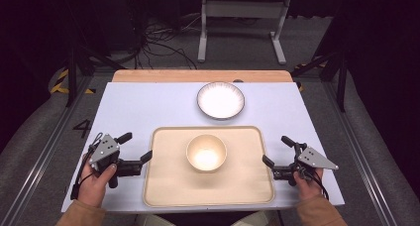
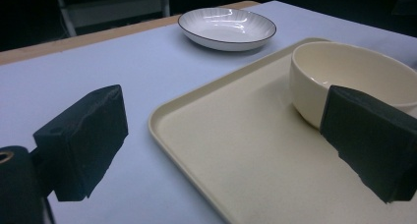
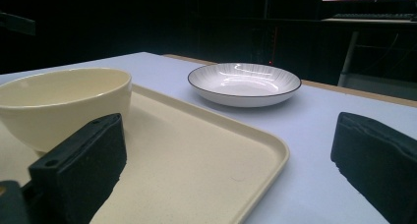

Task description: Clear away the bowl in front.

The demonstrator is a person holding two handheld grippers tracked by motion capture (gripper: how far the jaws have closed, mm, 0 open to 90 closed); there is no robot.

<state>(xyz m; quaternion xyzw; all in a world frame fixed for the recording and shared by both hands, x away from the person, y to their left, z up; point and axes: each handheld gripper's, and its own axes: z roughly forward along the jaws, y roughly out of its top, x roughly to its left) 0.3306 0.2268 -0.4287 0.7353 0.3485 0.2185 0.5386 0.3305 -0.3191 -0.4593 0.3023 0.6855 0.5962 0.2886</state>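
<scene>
A cream bowl [image 1: 206,152] stands upright in the middle of a cream tray [image 1: 166,186] at the table's near side. Beyond the tray lies a white plate with a dark rim [image 1: 221,100]. My left gripper [image 1: 134,147] rests open at the tray's left edge, held by a hand. At the tray's right edge my right gripper [image 1: 277,151] is open too. In the left gripper view the bowl [image 2: 354,71] sits just past the right jaw, the tray [image 2: 236,150] lies between the jaws, and the plate [image 2: 227,28] is farther off. The right gripper view has the bowl [image 3: 59,106], tray [image 3: 196,165] and plate [image 3: 244,83].
The table has a pale blue-white top [image 1: 143,107] with a wooden strip [image 1: 198,76] along its far edge. Behind it stand a white frame [image 1: 242,23] and loose cables [image 1: 158,42] on the floor. Metal rails [image 1: 44,151] run along both sides.
</scene>
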